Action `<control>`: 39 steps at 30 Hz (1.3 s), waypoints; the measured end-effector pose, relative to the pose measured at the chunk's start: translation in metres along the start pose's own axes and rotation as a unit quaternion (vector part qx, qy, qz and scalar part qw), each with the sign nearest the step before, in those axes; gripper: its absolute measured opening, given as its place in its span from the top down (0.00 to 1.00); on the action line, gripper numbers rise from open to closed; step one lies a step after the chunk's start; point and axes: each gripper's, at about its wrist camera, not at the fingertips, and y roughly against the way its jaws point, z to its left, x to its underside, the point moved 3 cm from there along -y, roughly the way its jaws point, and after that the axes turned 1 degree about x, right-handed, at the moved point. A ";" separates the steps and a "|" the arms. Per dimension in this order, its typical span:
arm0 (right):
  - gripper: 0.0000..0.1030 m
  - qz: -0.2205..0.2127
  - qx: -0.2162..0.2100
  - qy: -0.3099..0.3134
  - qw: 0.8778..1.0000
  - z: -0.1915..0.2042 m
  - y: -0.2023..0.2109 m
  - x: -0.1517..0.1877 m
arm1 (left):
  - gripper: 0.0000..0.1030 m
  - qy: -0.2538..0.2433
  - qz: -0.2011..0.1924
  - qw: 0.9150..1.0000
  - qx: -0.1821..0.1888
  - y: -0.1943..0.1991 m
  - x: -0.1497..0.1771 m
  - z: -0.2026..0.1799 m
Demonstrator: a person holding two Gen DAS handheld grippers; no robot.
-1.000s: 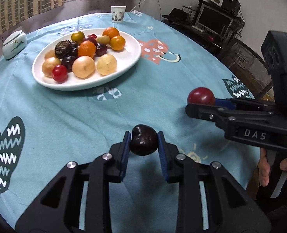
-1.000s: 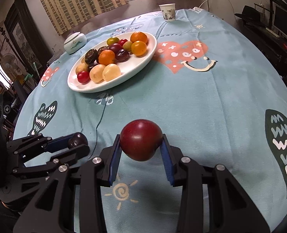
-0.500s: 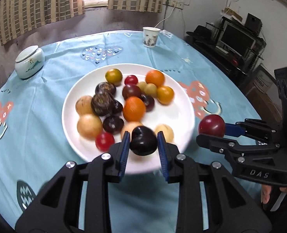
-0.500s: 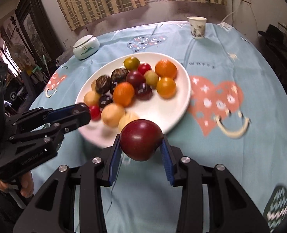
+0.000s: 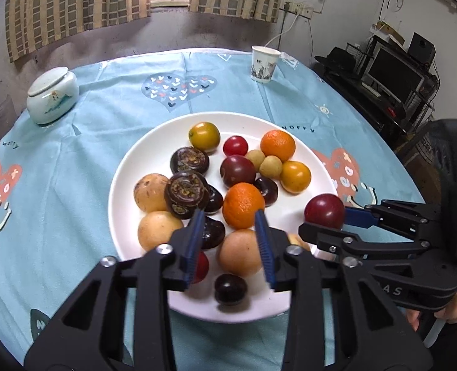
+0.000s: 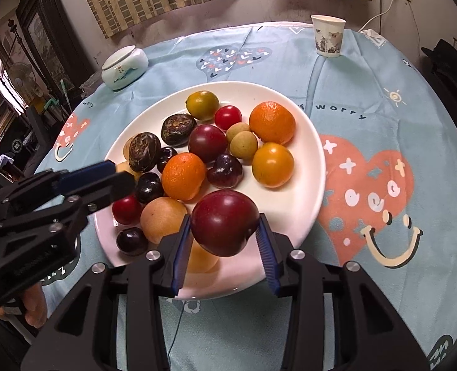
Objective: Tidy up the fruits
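while the dark cherry [image 5: 230, 289] already lies loose on the near rim of the white plate [image 5: 126, 167], just below and ahead of your left gripper [image 5: 230, 236], the red plum [image 6: 224, 222] is the piece in hand: it sits between the blue pads of your right gripper [image 6: 225, 241], over the plate's near edge.

your left jaws have just been opening and now stand apart with nothing between them; the cherry has dropped clear and neither pad touches it. your right jaws have just been opening too. the plum looks to rest against the left pad, with a sliver of gap at the right one, so i read it as being let go, though i cannot tell if it is fully free.

by my reading the step is the drop-off of both fruits onto the plate. next, you need the right fingers wide enough for the plum to fall. beneath it lie a pale yellow fruit [image 6: 163, 220] and an orange [image 6: 183, 176], so expect it to roll; the bare patch to the right of the fingers is the safer landing. then draw both grippers back without nudging the pile.
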 end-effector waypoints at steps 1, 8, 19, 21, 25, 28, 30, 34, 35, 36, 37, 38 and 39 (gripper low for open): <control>0.36 -0.006 0.002 0.000 1.000 0.000 0.002 0.000 | 0.42 0.001 -0.007 1.000 -0.003 0.005 0.000 0.001; 0.10 -0.061 0.052 0.002 0.997 0.001 0.041 0.008 | 0.10 0.007 -0.049 0.998 -0.042 0.045 0.011 0.007; 0.01 -0.122 0.042 0.007 0.992 0.009 0.086 0.109 | 0.02 0.047 -0.057 0.993 -0.094 0.075 0.097 0.028; 0.01 -0.106 0.053 -0.007 0.993 0.001 0.082 0.119 | 0.02 0.047 -0.046 0.993 -0.099 0.072 0.108 0.031; 0.01 -0.087 0.054 -0.043 0.994 -0.013 0.077 0.127 | 0.02 0.068 -0.040 0.992 -0.095 0.073 0.117 0.042; 0.01 -0.084 0.052 -0.052 0.994 -0.015 0.079 0.130 | 0.02 0.074 -0.047 0.992 -0.095 0.077 0.118 0.045; 0.01 -0.082 0.050 -0.049 0.994 -0.014 0.079 0.130 | 0.02 0.072 -0.048 0.992 -0.097 0.079 0.118 0.044; 0.01 -0.079 0.047 -0.037 0.995 -0.007 0.079 0.129 | 0.02 0.070 -0.049 0.992 -0.098 0.081 0.117 0.040; 0.01 -0.079 0.046 -0.035 0.995 -0.005 0.079 0.130 | 0.02 0.070 -0.049 0.992 -0.097 0.082 0.117 0.039; 0.01 -0.078 0.043 -0.033 0.995 -0.003 0.079 0.130 | 0.02 0.069 -0.050 0.992 -0.095 0.082 0.116 0.038; 0.01 -0.078 0.041 -0.032 0.996 -0.001 0.079 0.130 | 0.02 0.067 -0.051 0.992 -0.095 0.084 0.115 0.036; 0.01 -0.077 0.038 -0.030 0.996 0.000 0.079 0.130 | 0.02 0.064 -0.052 0.992 -0.096 0.085 0.115 0.035; 0.01 -0.077 0.036 -0.029 0.996 0.001 0.079 0.130 | 0.02 0.063 -0.052 0.992 -0.098 0.086 0.115 0.033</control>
